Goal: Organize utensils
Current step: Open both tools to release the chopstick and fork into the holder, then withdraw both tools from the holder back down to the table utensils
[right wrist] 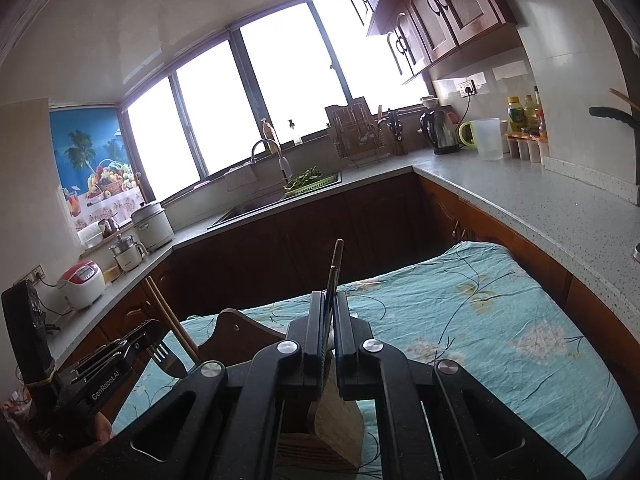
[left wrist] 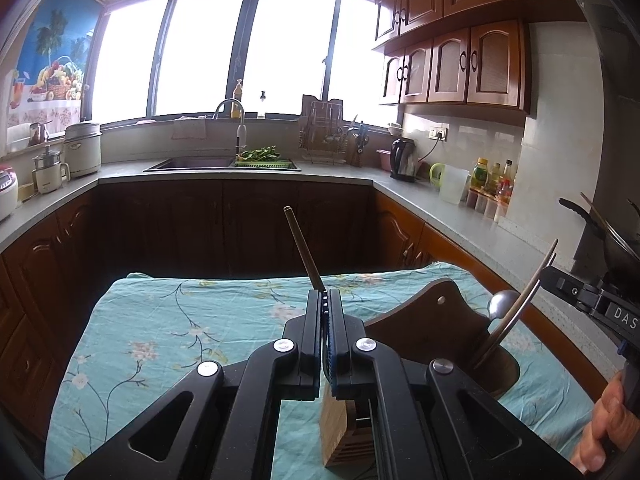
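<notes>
The left gripper (left wrist: pixel 325 312) is clenched on a chopstick (left wrist: pixel 302 246), a thin, stiff, light stick that could swivel between the pads. It is pinched low on its shaft, so most of it rises past the fingertips, leaning up and to the left. The grip looks sound for steering the lower end down into a slot; a hold nearer the middle would give less leverage to any knock.

Below the jaws, near the front edge of the floral cloth (left wrist: pixel 160 320), stands a wooden holder (left wrist: pixel 334 432), its curved back board (left wrist: pixel 420 304) rising just to the right. A spoon (left wrist: pixel 502 302) and a long, slim utensil (left wrist: pixel 520 304) already stand in it, leaning right.

The right gripper (right wrist: pixel 330 312) is clenched on another dark stick (right wrist: pixel 337 264), also thin and rigid, taken low, its free end pointing up beyond the fingers. The holder (right wrist: pixel 336 424) sits directly under this gripper too. In this view a fork (right wrist: pixel 166 356) shows at the left, beside the left gripper's chopstick.
</notes>
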Available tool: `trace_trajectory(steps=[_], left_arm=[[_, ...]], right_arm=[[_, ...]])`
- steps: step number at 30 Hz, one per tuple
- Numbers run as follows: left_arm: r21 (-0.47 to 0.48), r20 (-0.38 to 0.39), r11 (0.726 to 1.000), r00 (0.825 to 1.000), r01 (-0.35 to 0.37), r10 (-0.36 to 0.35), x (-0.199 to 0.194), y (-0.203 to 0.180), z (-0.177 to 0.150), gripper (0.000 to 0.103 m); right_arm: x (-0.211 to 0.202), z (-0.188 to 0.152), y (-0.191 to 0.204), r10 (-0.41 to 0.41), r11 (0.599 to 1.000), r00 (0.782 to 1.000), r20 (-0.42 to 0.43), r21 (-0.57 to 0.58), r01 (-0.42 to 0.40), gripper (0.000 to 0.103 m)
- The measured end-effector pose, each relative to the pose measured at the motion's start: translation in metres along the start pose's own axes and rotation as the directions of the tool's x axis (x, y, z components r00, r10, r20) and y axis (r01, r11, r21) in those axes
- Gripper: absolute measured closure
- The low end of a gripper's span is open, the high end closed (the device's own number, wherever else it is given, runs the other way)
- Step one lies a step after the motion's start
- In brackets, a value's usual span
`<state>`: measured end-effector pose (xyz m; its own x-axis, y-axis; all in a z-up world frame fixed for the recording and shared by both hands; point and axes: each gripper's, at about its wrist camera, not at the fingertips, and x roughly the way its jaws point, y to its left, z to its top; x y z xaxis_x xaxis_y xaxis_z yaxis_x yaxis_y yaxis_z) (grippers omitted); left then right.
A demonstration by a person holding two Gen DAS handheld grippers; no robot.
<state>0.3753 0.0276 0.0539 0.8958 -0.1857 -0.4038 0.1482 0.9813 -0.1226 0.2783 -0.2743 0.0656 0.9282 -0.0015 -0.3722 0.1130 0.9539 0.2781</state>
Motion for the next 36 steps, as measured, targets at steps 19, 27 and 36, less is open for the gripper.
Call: trace_trajectory(steps=[19, 27, 36], left_arm=[[-0.004, -0.035, 1.000, 0.999, -0.010, 0.010, -0.017, -0.012, 0.001, 0.062], [-0.060, -0.005, 0.998, 1.000, -0.025, 0.024, -0.060, -0.004, -0.008, 0.030], [-0.151, -0.072, 0.988, 0.997, -0.030, 0.019, -0.119, 0.009, -0.050, 0.019]], right_arm=[[-0.021, 0.003, -0.014, 0.031, 0.997, 0.999, 0.007, 0.072, -0.032, 0.057], [-0.058, -0.007, -0.020, 0.063, 0.994, 0.997, 0.043, 0.092, -0.067, 0.012], [-0.093, -0.045, -0.022, 0.077, 0.994, 0.996, -0.038, 0.085, -0.074, 0.009]])
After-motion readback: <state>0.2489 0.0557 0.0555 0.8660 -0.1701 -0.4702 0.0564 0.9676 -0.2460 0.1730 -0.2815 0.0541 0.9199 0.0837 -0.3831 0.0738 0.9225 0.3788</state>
